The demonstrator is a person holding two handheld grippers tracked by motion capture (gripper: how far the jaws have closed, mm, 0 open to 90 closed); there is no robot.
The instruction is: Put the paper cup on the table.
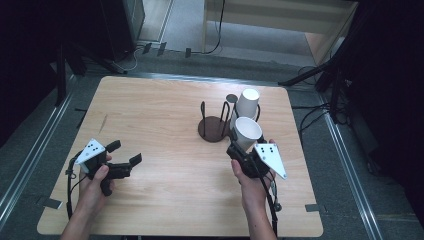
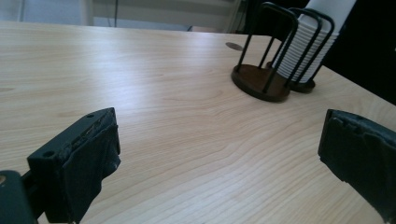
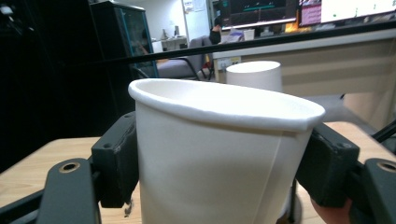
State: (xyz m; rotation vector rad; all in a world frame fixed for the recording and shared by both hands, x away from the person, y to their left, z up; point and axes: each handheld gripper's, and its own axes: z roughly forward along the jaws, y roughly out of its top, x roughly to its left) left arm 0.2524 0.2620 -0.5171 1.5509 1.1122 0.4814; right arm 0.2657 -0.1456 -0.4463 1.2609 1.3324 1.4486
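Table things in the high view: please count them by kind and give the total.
Single white paper cup, held in the right gripper: 1
Stack of white paper cups: 1
Dark round wire cup racks: 2
Total: 4

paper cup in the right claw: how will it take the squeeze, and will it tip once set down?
The paper cup probably gives easily: its rim already looks pressed out of round in the right claw. It is likely very light, so a gentle grip should do. Tall on a narrower base, it may tip if nudged.
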